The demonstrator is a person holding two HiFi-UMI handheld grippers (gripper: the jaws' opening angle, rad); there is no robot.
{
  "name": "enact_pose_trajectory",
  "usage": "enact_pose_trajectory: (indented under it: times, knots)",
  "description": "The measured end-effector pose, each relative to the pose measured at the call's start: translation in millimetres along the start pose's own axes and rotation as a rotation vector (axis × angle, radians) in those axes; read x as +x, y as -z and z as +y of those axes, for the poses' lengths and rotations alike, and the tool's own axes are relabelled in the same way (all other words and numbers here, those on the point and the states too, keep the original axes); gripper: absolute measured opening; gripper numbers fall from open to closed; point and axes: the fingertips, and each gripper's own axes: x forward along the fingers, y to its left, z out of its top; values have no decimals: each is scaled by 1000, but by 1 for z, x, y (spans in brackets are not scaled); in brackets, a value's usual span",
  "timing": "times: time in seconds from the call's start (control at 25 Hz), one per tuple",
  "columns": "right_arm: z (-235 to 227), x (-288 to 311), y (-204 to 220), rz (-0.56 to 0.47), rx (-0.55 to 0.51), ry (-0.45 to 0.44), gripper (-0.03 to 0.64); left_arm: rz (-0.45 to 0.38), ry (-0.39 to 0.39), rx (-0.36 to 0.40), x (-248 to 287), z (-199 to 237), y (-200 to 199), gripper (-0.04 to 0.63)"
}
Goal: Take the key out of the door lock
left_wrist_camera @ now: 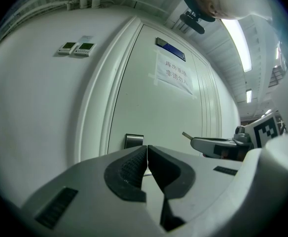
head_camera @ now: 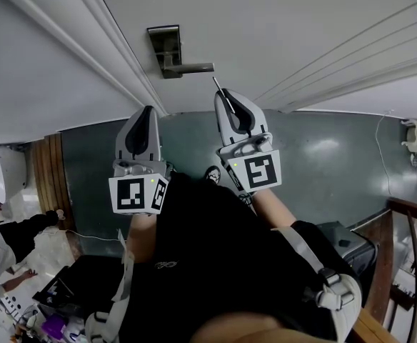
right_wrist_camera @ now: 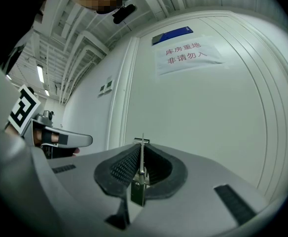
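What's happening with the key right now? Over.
Right gripper shut on the key. Key out, apart from the lock plate, near the handle. Left gripper shut, empty. Nothing blocking.

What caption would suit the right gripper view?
Right hand-held gripper clamps the key, facing a white door with a paper sign.

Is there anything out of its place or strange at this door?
Yes: the key is not in the door lock. It is clamped between the jaws of the right gripper, with its tip sticking out and clear of the door. The left gripper is shut and empty. Nothing looks damaged.
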Motion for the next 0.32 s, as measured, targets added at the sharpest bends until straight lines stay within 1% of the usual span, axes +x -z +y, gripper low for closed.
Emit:
enact_pose_trajectory:
  times: [0.32]
  knots:
    - [1, -1, 4, 17, 7, 3, 29, 2, -5, -3, -1, 1, 4, 23]
